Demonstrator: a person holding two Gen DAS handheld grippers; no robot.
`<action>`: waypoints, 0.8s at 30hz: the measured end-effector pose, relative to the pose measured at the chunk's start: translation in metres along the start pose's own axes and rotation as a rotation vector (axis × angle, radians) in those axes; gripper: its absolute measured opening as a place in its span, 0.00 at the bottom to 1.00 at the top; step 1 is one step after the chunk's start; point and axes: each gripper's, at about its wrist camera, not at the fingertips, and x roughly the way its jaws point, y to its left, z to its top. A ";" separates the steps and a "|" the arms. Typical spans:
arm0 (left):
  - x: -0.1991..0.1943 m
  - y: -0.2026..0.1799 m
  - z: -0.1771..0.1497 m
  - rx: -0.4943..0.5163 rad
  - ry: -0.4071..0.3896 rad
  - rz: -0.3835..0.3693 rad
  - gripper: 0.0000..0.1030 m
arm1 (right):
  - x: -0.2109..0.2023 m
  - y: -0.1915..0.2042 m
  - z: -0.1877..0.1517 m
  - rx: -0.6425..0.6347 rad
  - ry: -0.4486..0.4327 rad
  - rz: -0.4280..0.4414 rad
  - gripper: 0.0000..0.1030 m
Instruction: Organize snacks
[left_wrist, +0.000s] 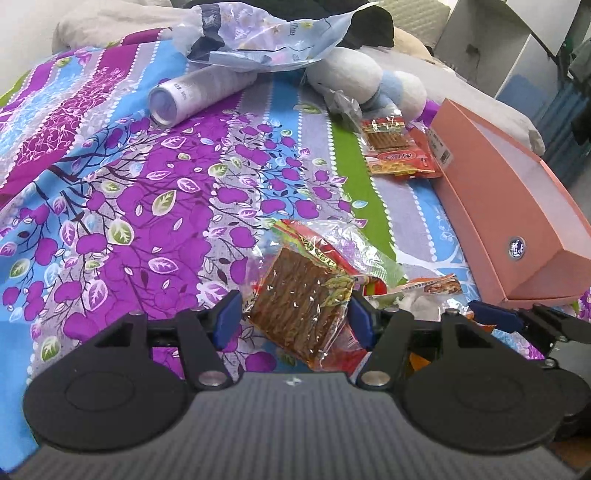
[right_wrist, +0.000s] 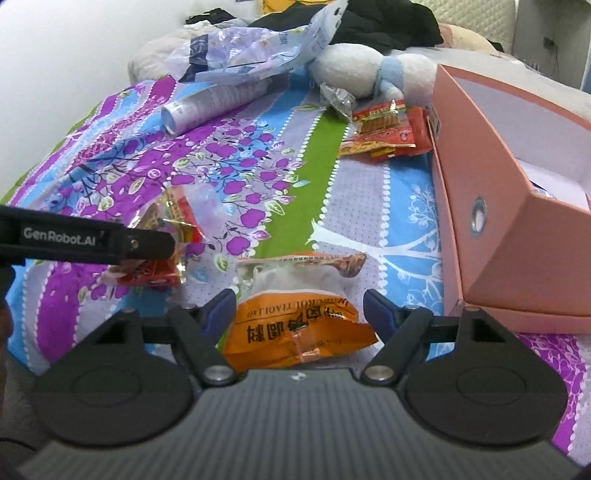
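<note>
At left, our left gripper (left_wrist: 295, 317) clamps a clear packet of brown snack sticks (left_wrist: 299, 314) by its edges, just above the bedspread (left_wrist: 129, 206). Our right gripper (right_wrist: 299, 312) stands wide around the orange snack pack (right_wrist: 299, 325) lying on the bedspread, pads not yet pressing. Next we judge: close on the pack, then carry both to the pink box (right_wrist: 491, 236) at right.

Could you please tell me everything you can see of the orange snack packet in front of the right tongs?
The orange snack packet is a crinkled glossy plastic bag with black lettering, a clear middle showing pale contents, and a printed top edge. It lies flat on the floral bedsheet, between the open fingers of the right tongs. Neither pad presses it. The pink box stands apart.
</note>
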 end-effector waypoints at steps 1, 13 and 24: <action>-0.001 0.000 0.001 -0.003 -0.003 0.004 0.65 | 0.002 0.001 0.000 -0.007 0.000 -0.003 0.74; -0.027 -0.013 0.024 -0.037 -0.035 -0.007 0.65 | -0.016 0.000 0.020 -0.031 0.016 -0.032 0.60; -0.059 -0.050 0.066 -0.030 -0.085 -0.041 0.65 | -0.069 -0.023 0.066 0.011 -0.067 -0.047 0.60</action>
